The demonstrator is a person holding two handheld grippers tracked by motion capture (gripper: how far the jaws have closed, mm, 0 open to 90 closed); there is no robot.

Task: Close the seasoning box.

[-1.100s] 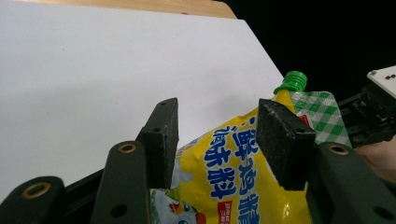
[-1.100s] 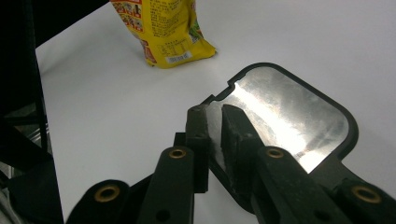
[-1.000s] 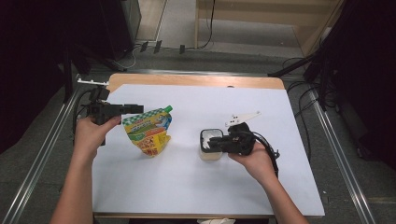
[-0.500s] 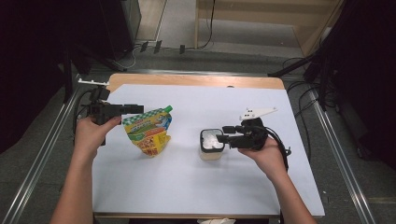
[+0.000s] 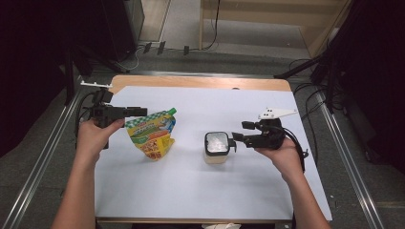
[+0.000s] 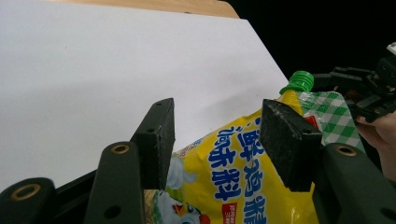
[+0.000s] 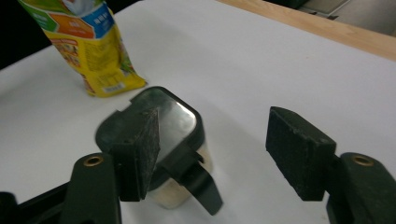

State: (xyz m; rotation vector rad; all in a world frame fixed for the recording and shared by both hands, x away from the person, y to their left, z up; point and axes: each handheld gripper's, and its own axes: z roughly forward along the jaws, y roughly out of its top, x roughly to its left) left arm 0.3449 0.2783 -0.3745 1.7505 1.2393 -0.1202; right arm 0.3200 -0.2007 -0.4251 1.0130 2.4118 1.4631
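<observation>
High view: jar [image 5: 217, 147] beside right tongs [image 5: 237, 137]

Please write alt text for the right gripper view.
The right gripper has open jaws just above a small jar with a black lid, and nothing is held. A yellow seasoning pouch stands behind on the white table.

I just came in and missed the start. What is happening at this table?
A person works with a claw in each hand. The left claw stands at the top of a yellow spouted pouch, its pads either side of it. The right claw has just been opening with nothing between its pads, beside a small jar with a black lid on the white table.
</observation>
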